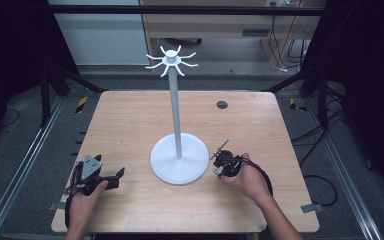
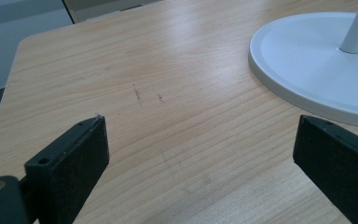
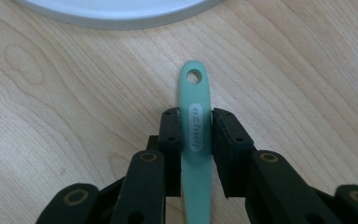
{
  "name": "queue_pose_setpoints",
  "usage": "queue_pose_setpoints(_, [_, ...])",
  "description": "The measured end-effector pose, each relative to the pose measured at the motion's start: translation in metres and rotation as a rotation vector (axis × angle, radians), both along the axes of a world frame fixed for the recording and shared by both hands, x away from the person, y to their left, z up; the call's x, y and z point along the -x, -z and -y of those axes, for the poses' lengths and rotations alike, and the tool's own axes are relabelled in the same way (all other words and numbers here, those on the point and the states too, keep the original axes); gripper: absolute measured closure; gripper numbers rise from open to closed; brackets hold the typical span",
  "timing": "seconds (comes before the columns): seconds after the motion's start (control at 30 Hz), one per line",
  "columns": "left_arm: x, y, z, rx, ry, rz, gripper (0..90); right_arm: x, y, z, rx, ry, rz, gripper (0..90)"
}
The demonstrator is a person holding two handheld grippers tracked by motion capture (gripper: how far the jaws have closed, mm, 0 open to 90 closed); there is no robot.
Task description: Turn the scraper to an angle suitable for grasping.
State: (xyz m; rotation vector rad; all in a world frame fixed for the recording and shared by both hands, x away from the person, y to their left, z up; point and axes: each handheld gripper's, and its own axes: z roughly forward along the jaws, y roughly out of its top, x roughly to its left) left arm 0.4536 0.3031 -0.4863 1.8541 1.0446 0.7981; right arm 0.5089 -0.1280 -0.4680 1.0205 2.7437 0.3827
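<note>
The left hand (image 1: 82,200) is resting low on the tabletop (image 1: 130,120) near its front left corner, holding the left claw (image 1: 114,179) level and pointing toward the white stand (image 1: 179,150). In the left gripper view its jaws are standing wide apart over bare wood, with nothing between them. The stand's round base is sitting at the tabletop's centre, its pole rising upright to a ring of hooks. Just right of the base, the right hand (image 1: 250,180) is holding the right claw (image 3: 196,135) pointing toward the base. Its jaws are clamping the green handle (image 3: 196,140) of a utensil, whose holed end is pointing at the base rim.
</note>
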Motion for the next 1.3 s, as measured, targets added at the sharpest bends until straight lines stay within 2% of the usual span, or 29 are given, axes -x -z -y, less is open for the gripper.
queue_pose_setpoints(0.03, [0.000, 0.000, 0.000, 0.000, 0.000, 0.000, 2.9, 0.000, -0.002, 0.003, -0.022, 0.007, 0.003, 74.2])
queue_pose_setpoints(0.2, [0.000, 0.000, 0.001, -0.004, 0.001, -0.002, 2.9, 0.001, -0.010, 0.010, -0.061, 0.025, 0.018, 74.3])
queue_pose_setpoints(0.37, [0.000, 0.001, 0.001, -0.007, 0.003, -0.005, 2.9, 0.002, -0.024, 0.021, -0.113, 0.043, 0.060, 74.4])
queue_pose_setpoints(0.57, [0.000, 0.001, 0.002, -0.007, 0.004, -0.004, 2.9, 0.003, -0.038, 0.032, -0.151, 0.064, 0.101, 74.3])
queue_pose_setpoints(0.83, [0.000, 0.001, 0.002, -0.008, 0.006, -0.006, 2.9, 0.004, -0.050, 0.041, -0.174, 0.078, 0.135, 74.4])
queue_pose_setpoints(1.3, [0.000, 0.001, 0.003, -0.010, 0.009, -0.009, 3.0, 0.003, -0.063, 0.048, -0.204, 0.094, 0.167, 74.3])
